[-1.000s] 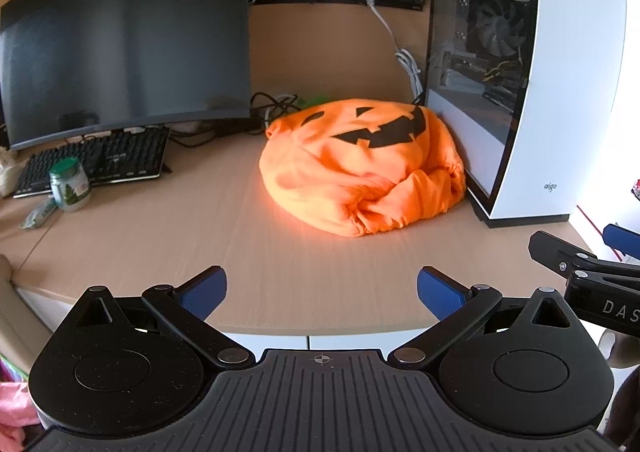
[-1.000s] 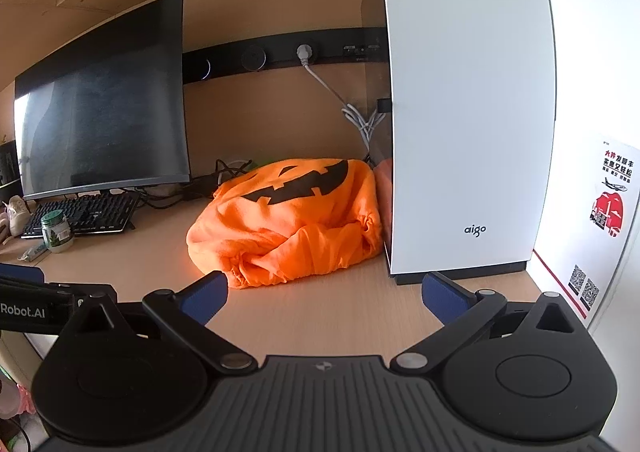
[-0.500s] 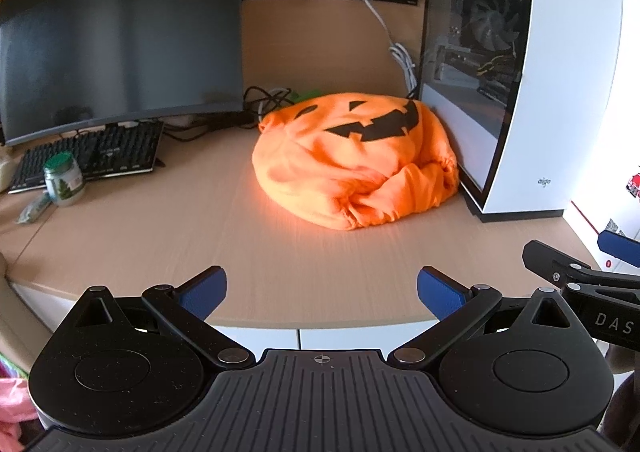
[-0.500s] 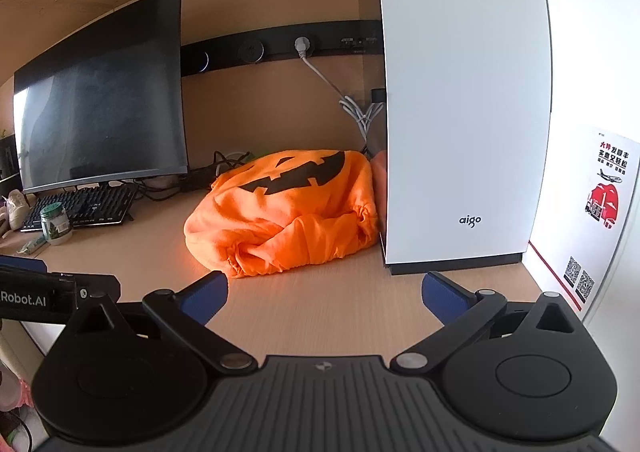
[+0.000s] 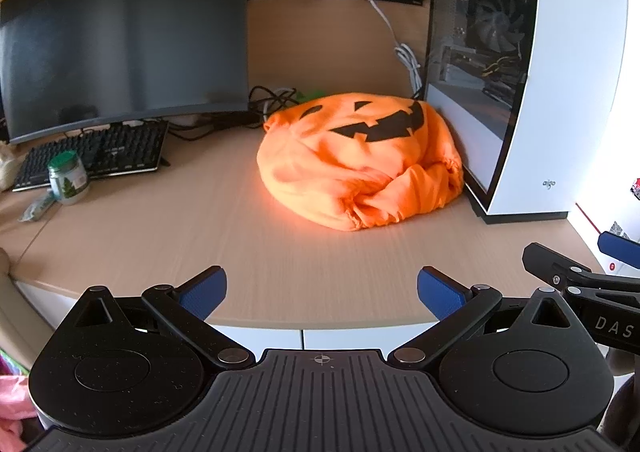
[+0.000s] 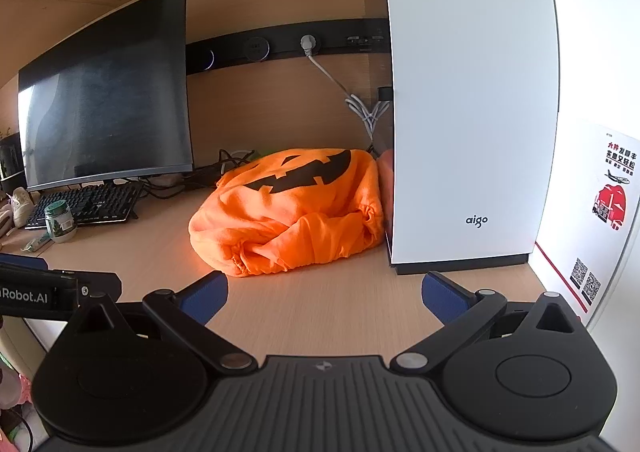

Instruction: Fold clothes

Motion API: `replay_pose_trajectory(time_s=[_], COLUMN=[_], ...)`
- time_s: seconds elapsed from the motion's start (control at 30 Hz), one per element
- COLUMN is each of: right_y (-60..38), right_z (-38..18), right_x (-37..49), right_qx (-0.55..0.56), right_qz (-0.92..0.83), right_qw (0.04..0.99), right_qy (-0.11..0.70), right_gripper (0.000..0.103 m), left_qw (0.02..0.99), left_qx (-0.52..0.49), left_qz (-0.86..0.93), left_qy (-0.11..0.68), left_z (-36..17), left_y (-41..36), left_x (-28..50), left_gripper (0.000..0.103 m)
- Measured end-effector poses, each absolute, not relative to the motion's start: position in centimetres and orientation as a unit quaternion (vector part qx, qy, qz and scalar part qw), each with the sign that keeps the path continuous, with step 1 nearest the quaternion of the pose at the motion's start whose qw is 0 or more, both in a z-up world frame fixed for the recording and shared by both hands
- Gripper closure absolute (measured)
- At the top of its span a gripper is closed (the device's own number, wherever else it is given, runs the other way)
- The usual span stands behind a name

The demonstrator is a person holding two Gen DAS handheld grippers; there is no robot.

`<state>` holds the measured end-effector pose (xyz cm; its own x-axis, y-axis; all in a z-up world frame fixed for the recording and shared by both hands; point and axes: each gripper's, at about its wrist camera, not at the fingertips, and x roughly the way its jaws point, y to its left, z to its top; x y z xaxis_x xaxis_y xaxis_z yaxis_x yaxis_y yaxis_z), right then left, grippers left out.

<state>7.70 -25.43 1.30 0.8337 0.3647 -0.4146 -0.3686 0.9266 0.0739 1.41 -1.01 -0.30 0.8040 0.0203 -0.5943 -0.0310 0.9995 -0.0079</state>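
Our left gripper (image 5: 320, 288) has its blue-padded jaws spread wide with nothing between them, hovering over the front edge of the desk (image 5: 168, 236). Our right gripper (image 6: 324, 292) is splayed just as wide and equally empty, above the same front edge and closer to the right corner. Each tool shows at the rim of the other's view, side by side and apart.

Beyond both sets of jaws, well clear of them, the orange pumpkin-face garment (image 5: 360, 164) lies in a rumpled heap toward the back right of the desk, its black jack-o'-lantern print facing up. Its right side presses against the white aigo computer case (image 6: 472, 112), which stands upright at the right edge.

At the back left we see a curved dark monitor (image 5: 120, 36), with a black keyboard (image 5: 96, 156) under its lower edge. A small green-lidded jar (image 5: 67, 178) stands just in front of the keyboard near the left edge. A white cable (image 5: 400, 44) hangs from a socket on the rear wall strip behind the garment.
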Motion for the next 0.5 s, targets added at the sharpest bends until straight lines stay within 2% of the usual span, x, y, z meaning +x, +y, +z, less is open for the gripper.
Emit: replay_pose_trajectory(time_s=[0.5], right_y=[-25.2], right_z=[0.9], right_x=[8.6], right_qx=[-0.012], right_qz=[0.193], right_qw=[0.955], right_qy=[0.227], right_gripper=[0.000], left_qw=[0.944], left_qx=[-0.007], left_qz=[0.010], left_qy=[0.329], left_z=[-1.0], left_y=[-1.0], left_x=[2.5], left_gripper=[0.000])
